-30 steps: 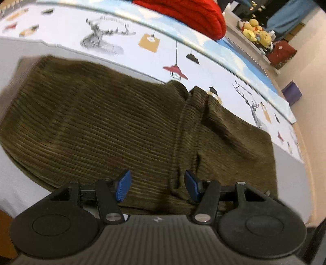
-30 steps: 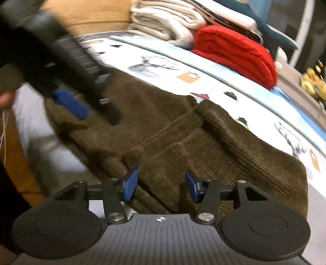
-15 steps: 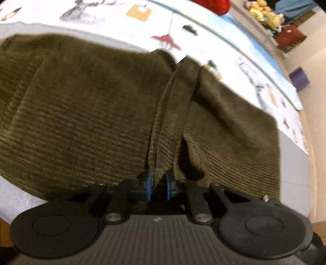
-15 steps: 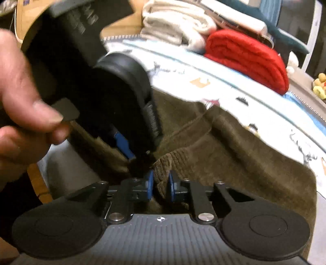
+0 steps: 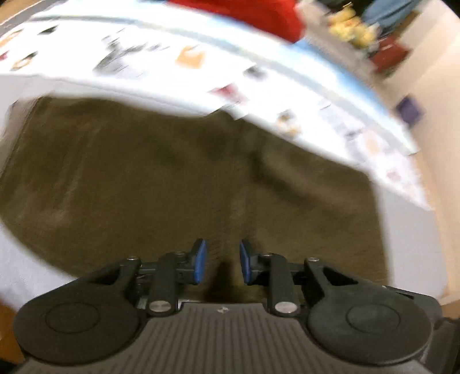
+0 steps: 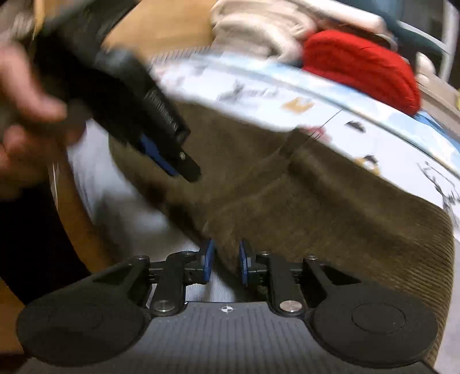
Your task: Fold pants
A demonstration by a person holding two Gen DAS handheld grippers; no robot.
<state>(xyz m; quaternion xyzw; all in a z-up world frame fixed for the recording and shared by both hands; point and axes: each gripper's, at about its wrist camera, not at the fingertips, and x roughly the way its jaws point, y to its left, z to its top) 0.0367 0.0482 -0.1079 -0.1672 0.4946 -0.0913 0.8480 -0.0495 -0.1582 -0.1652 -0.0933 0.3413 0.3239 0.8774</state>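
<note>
Olive-brown corduroy pants (image 5: 143, 178) lie folded on the bed, with a fold ridge running away from me. My left gripper (image 5: 220, 260) hovers over their near edge. Its jaws are opening, and the cloth lies below the blue pads, not pinched. The picture is blurred by motion. In the right wrist view the pants (image 6: 316, 207) spread to the right. My right gripper (image 6: 225, 260) stands at their near left corner. Its jaws are opening too, and the cloth's edge shows in the gap without being pressed. The left gripper (image 6: 172, 164) hangs above the pants in a hand (image 6: 26, 115).
The printed white bedsheet (image 5: 201, 72) runs behind the pants. A red blanket (image 6: 359, 66) and folded white towels (image 6: 258, 31) sit at the far side. Yellow plush toys (image 5: 353, 23) and a purple box (image 5: 409, 108) stand beyond. The wooden bed edge (image 6: 77, 218) is at near left.
Both grippers went from apart to closed on the pants' near edge, and their pads have now parted again. Both have drawn back and up a little from the cloth.
</note>
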